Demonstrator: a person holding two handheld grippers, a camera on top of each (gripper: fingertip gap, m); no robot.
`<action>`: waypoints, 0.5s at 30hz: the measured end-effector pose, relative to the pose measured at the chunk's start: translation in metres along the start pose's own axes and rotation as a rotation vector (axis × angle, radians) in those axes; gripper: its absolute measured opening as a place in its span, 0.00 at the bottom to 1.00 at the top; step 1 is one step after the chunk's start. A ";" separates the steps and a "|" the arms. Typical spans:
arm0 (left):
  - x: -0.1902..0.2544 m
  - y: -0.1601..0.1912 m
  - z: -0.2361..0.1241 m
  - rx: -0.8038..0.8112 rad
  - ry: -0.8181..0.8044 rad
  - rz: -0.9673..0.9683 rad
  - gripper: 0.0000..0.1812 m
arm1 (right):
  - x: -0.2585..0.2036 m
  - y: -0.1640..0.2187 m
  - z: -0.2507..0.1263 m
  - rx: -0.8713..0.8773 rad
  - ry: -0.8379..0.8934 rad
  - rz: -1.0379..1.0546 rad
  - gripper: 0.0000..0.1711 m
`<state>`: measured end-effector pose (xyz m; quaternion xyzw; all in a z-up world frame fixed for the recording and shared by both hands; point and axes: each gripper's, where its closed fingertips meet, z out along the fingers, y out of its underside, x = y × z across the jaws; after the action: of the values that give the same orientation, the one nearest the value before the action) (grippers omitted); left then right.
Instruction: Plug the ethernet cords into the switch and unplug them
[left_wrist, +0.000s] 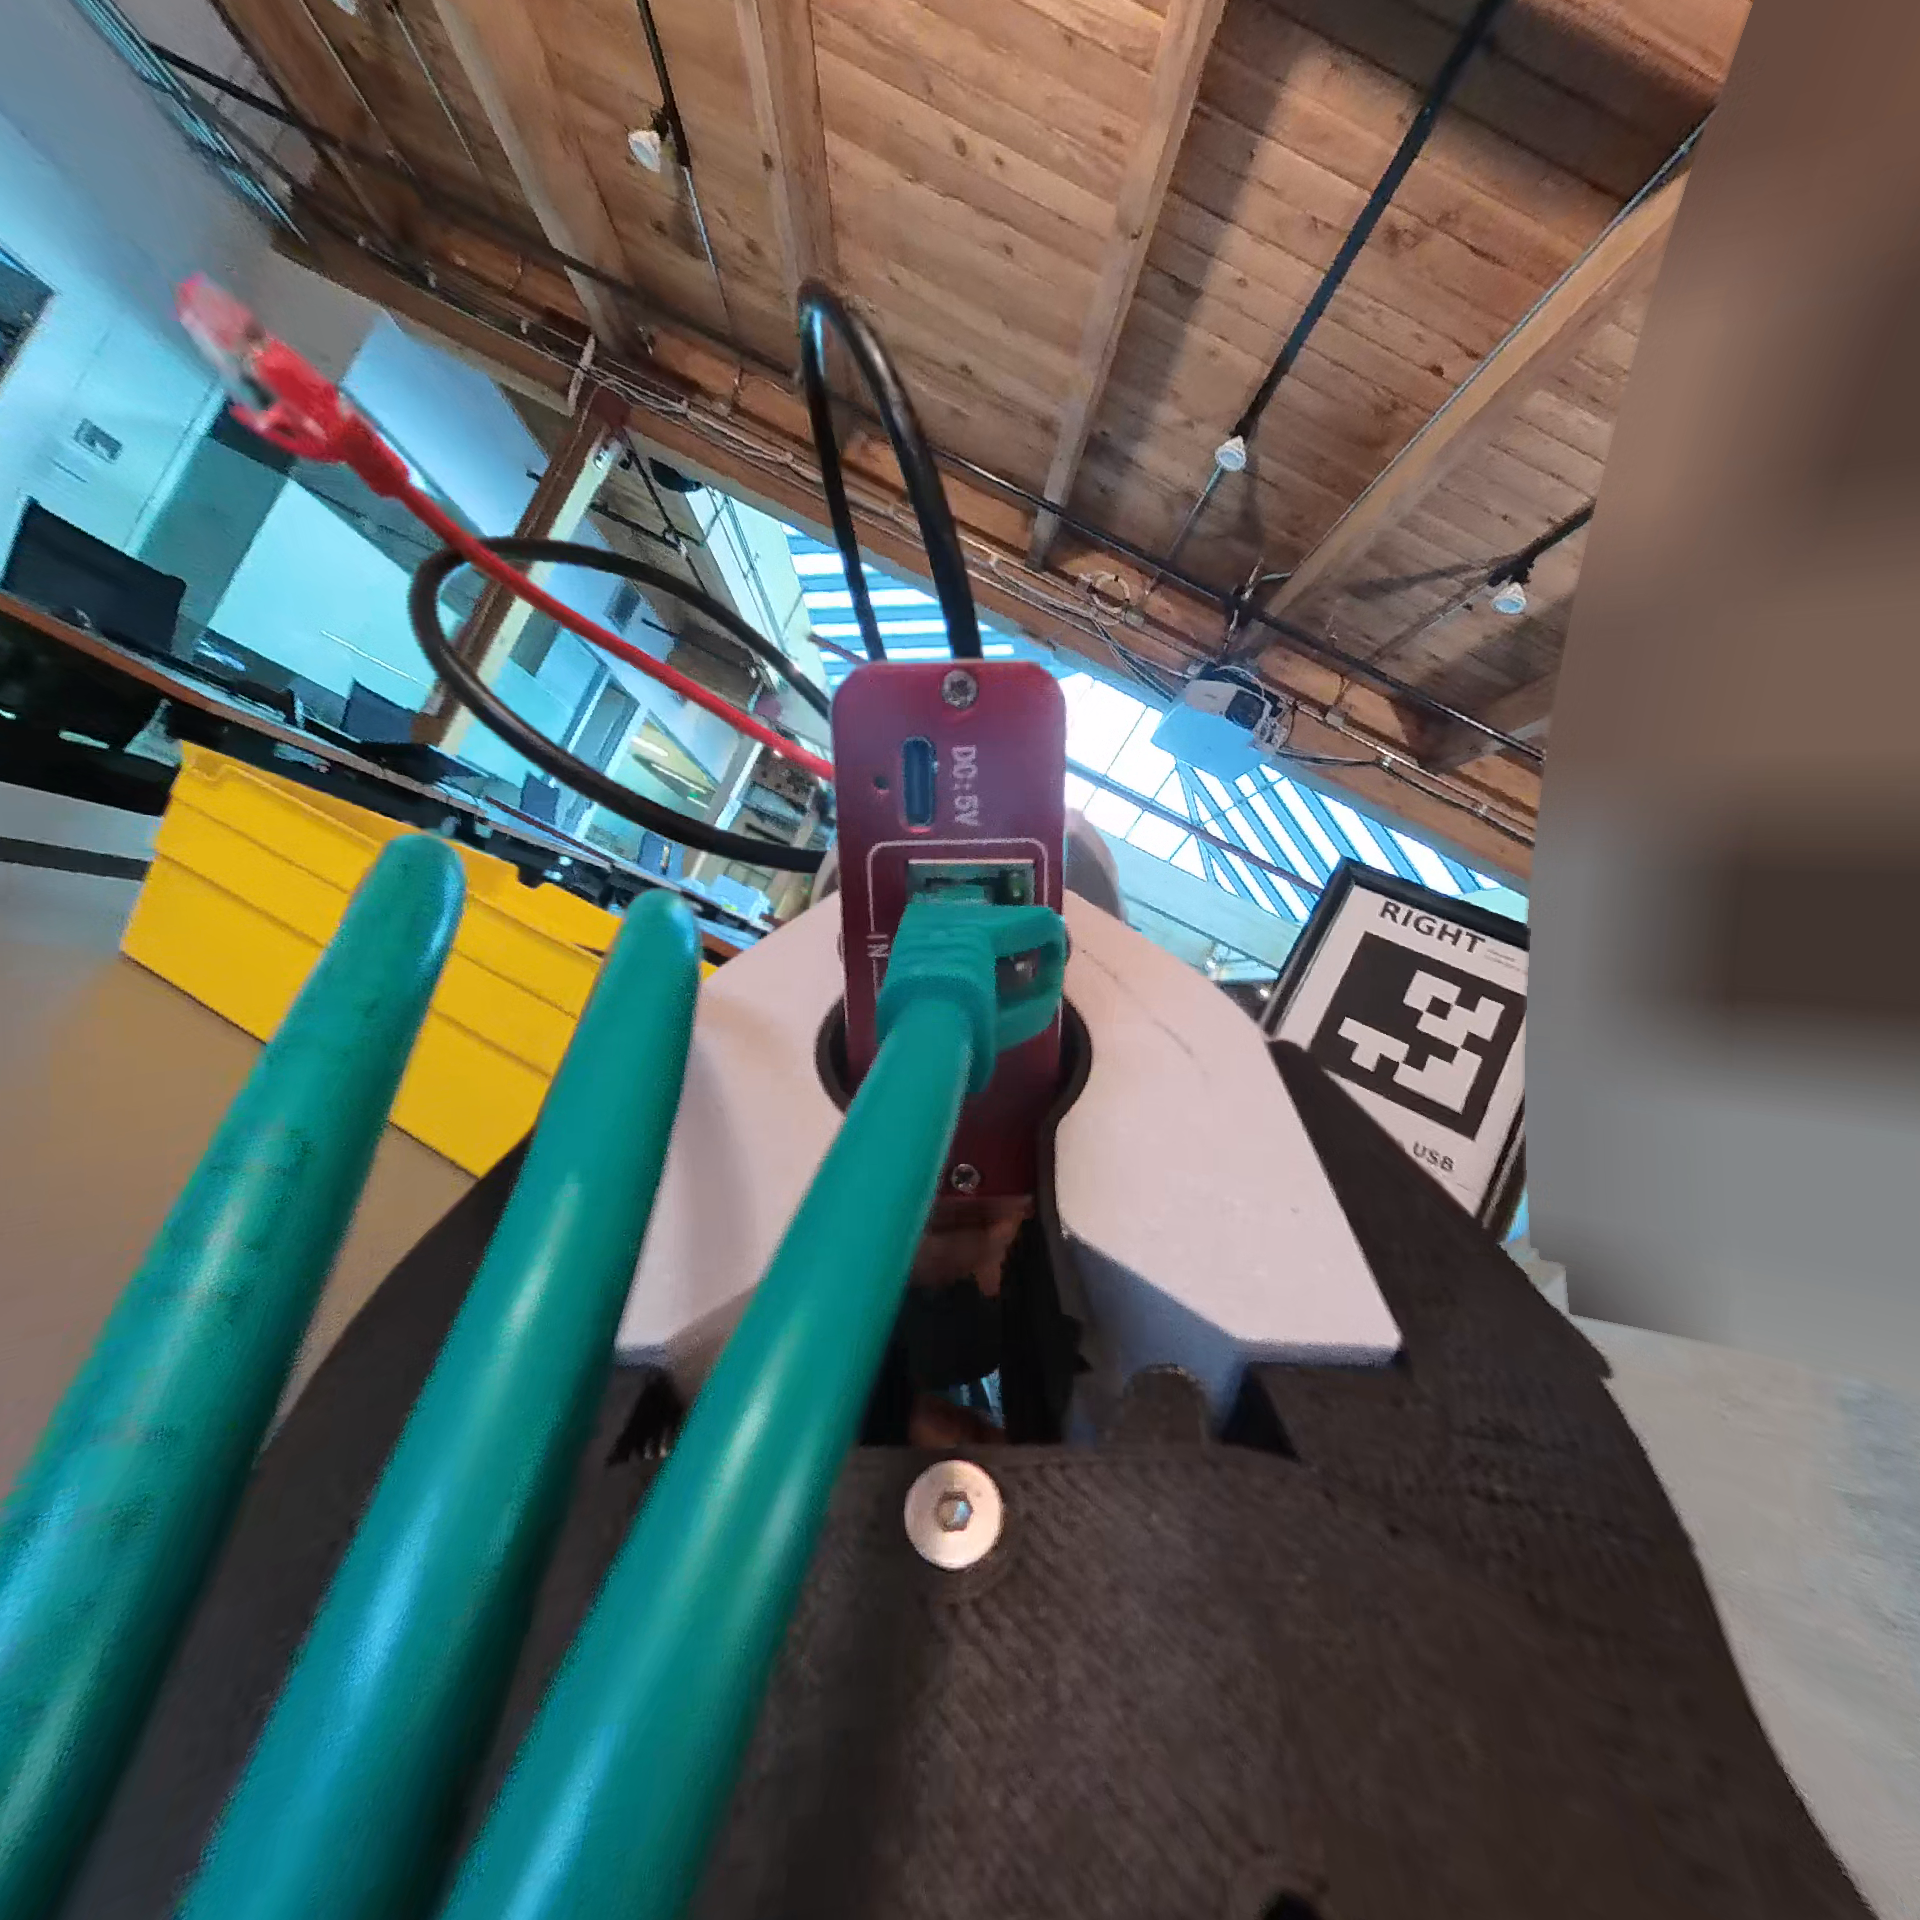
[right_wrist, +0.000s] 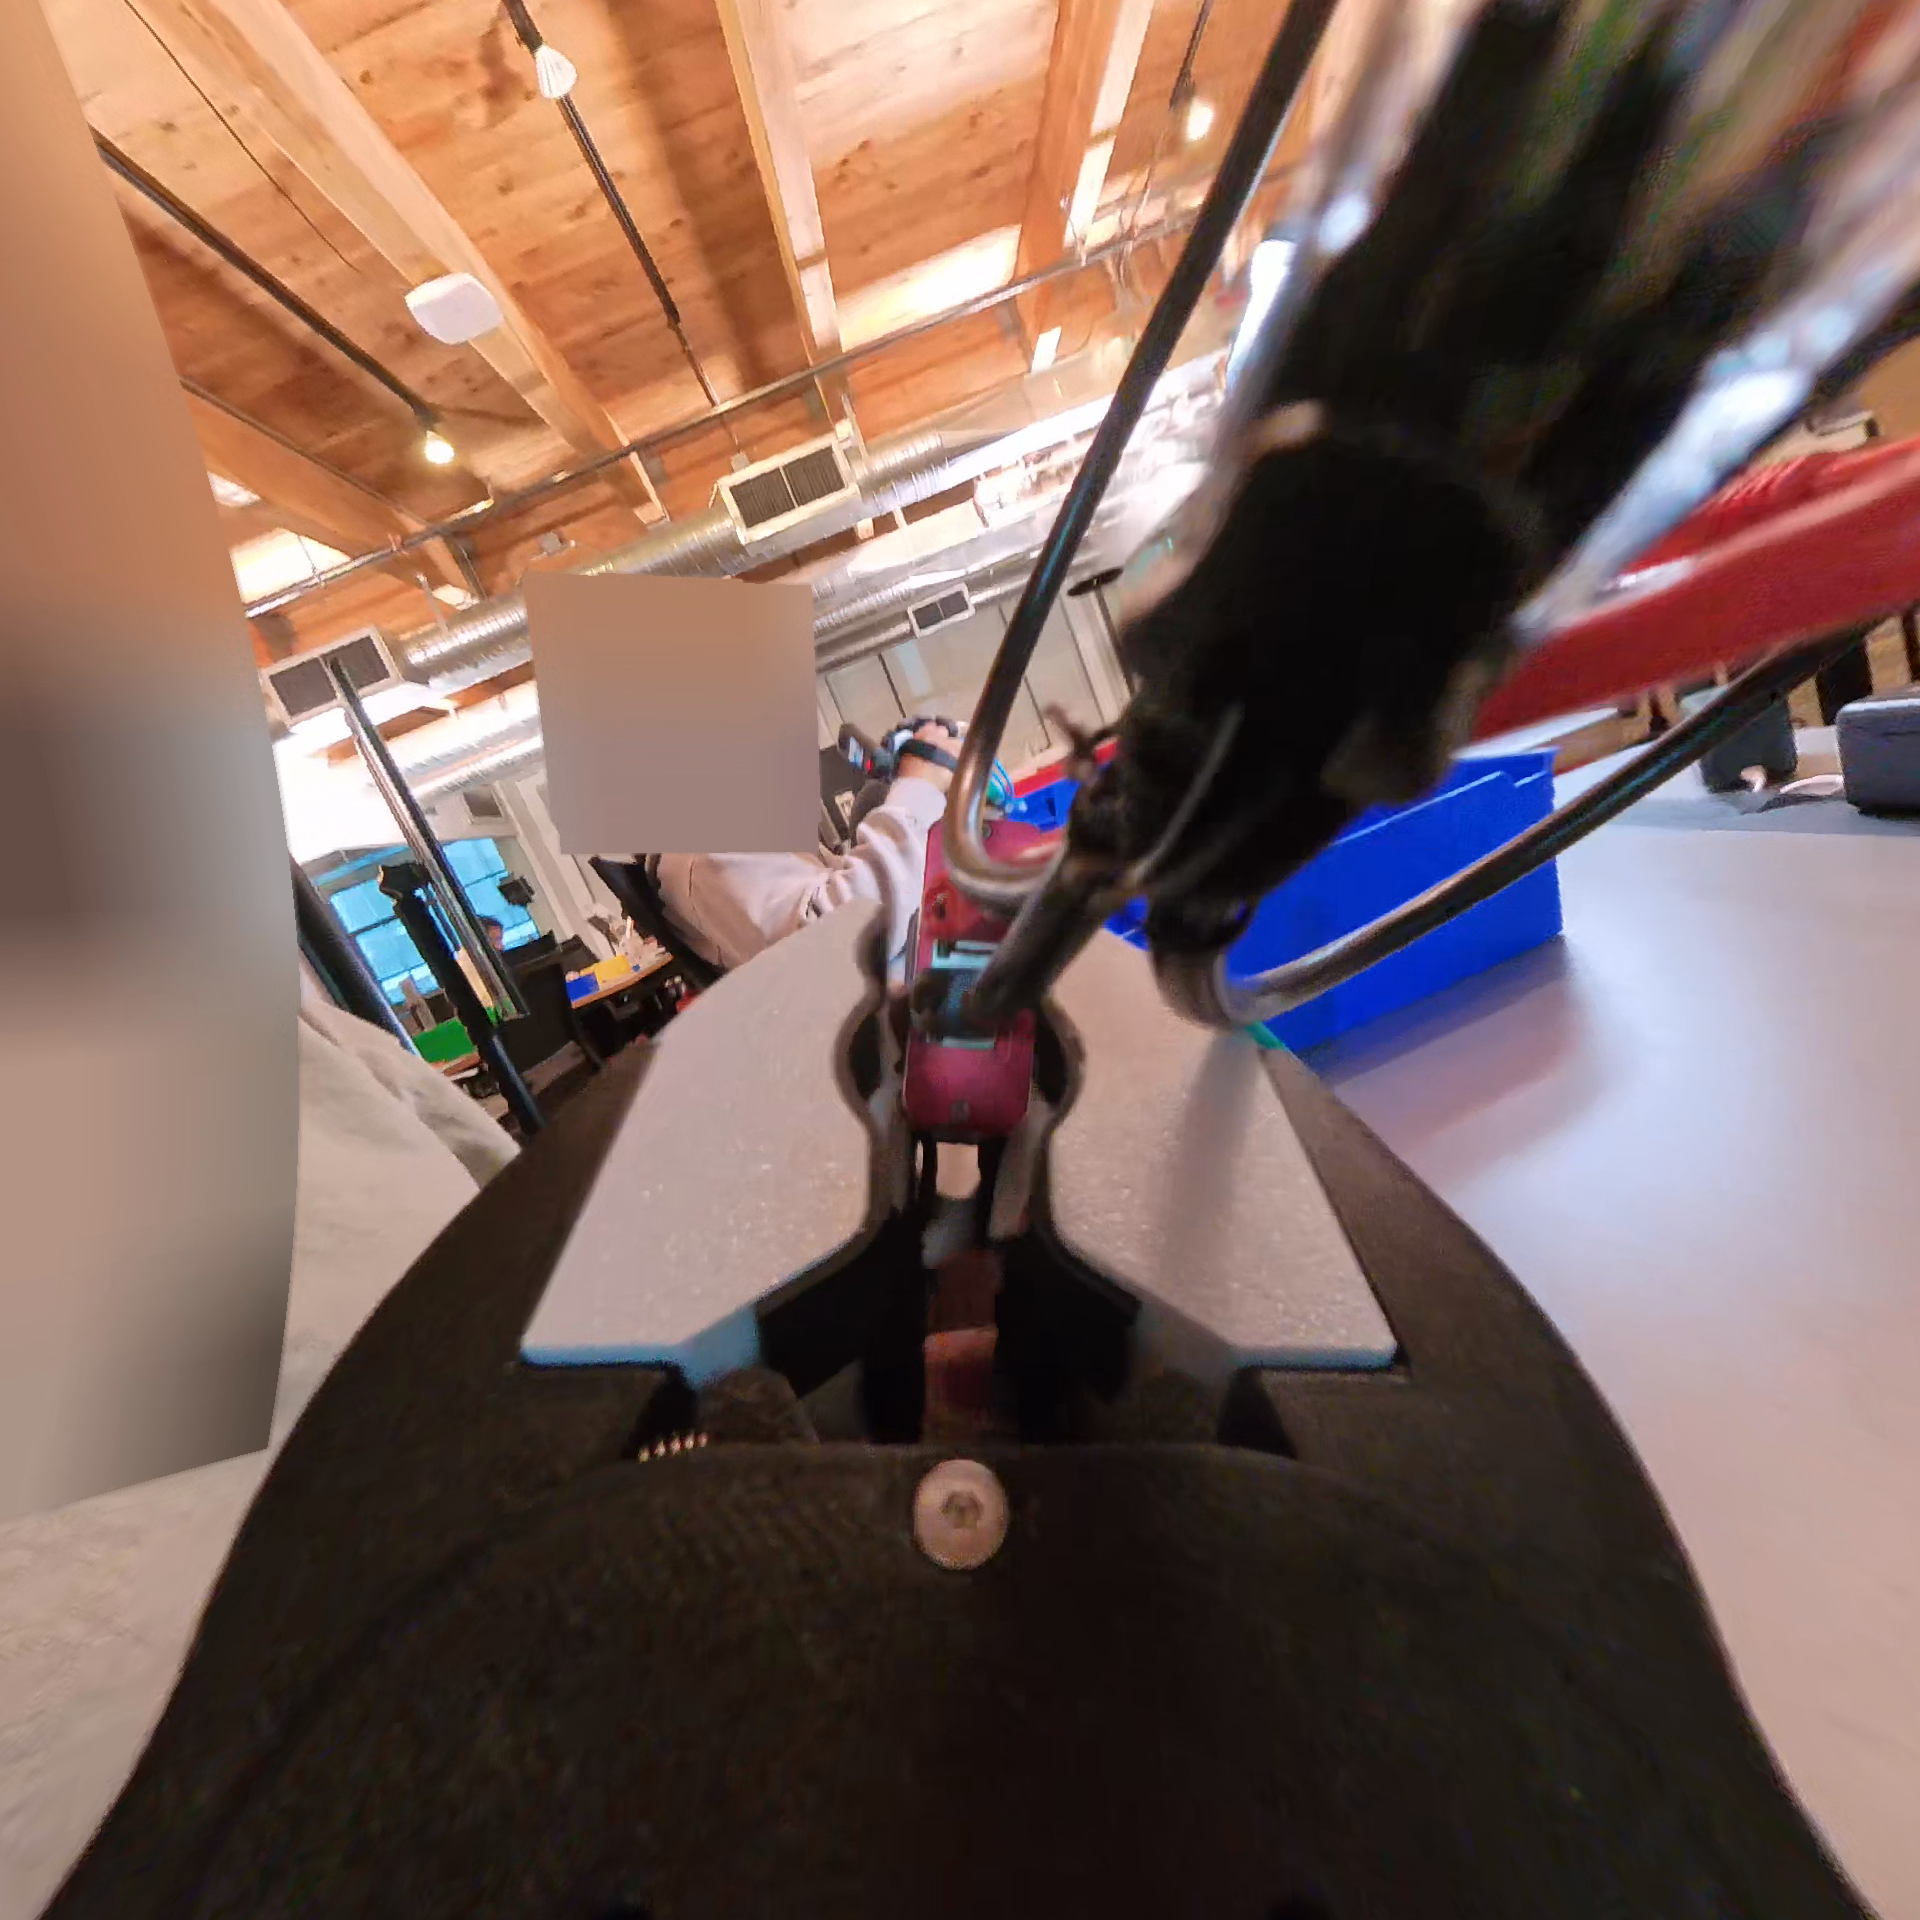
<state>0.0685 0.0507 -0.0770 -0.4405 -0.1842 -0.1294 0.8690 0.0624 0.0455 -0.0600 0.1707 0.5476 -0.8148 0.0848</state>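
The red switch (left_wrist: 951, 748) stands upright between the white fingers of my left gripper (left_wrist: 951, 997), which is shut on it. A green ethernet cord (left_wrist: 727, 1403) is plugged into the port facing the camera, and two more green strands (left_wrist: 343, 1195) run beside it. A red ethernet cord's plug (left_wrist: 260, 364) hangs free at upper left. In the right wrist view my right gripper (right_wrist: 961, 997) is shut on the same switch (right_wrist: 966, 1091) at its other end, where a black cable (right_wrist: 1049, 623) is plugged in. The red cord (right_wrist: 1714, 582) crosses the upper right.
A yellow bin (left_wrist: 312, 914) sits on the table (left_wrist: 156, 1143) to the left. A blue bin (right_wrist: 1434, 883) stands on the grey table (right_wrist: 1662, 1143). A blurred black bundle (right_wrist: 1351, 623) hangs close to the right lens. A person (right_wrist: 779, 883) works in the background. The tips of both grippers are at nearly the same place.
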 end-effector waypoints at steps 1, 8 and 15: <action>-0.002 -0.002 -0.001 0.014 -0.011 -0.001 0.17 | 0.002 0.001 -0.004 -0.018 0.005 -0.005 0.21; -0.006 0.004 0.000 -0.024 -0.038 0.026 0.17 | 0.006 0.008 -0.015 -0.118 0.039 -0.075 0.15; -0.002 0.008 0.002 -0.049 -0.039 0.095 0.17 | 0.003 0.014 -0.015 -0.167 0.039 -0.163 0.12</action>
<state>0.0692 0.0568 -0.0824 -0.4724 -0.1767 -0.0837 0.8594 0.0672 0.0537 -0.0783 0.1336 0.6273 -0.7669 0.0215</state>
